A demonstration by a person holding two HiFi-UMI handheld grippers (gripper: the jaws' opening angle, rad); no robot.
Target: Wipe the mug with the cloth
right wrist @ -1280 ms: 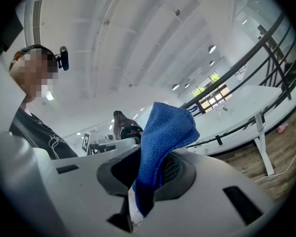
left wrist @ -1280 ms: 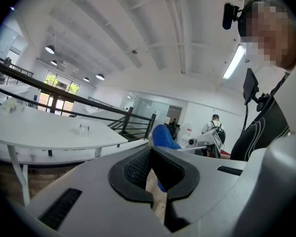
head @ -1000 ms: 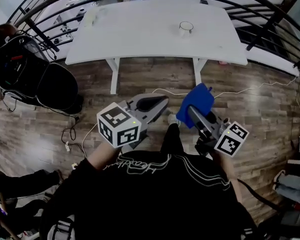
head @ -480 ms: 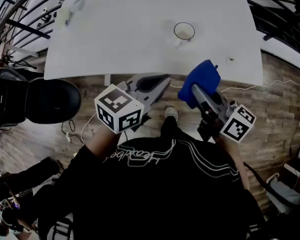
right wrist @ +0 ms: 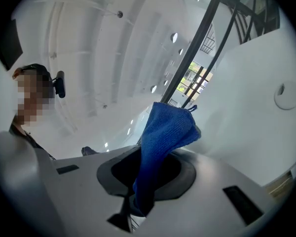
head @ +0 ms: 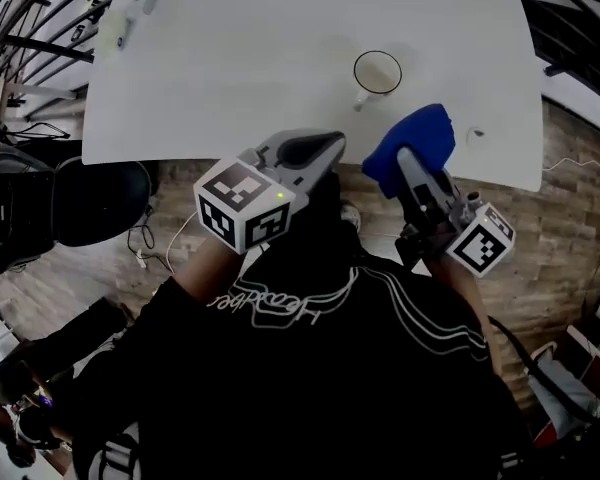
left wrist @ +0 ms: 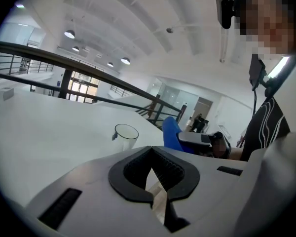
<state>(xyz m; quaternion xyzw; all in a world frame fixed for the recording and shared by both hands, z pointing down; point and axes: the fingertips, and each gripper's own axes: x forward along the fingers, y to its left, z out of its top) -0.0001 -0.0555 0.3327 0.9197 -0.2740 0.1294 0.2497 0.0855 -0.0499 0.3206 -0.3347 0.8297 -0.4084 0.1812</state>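
L gripper (head: 323, 150) — jaws shut, nothing between them, at near edge of table (head: 230, 68). R gripper (head: 408, 160) — jaws clamped on blue cloth (head: 417, 140). Mug (head: 377, 71): upright on table, beyond both, apart from cloth.

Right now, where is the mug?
Head view: the mug stands upright on the white table, right of centre, apart from and just beyond the blue cloth.

Behind the mug (head: 378, 72), the table (head: 230, 78) is cut off at the top edge. Far left of the mug, small things (head: 112, 30) look too blurry to name.
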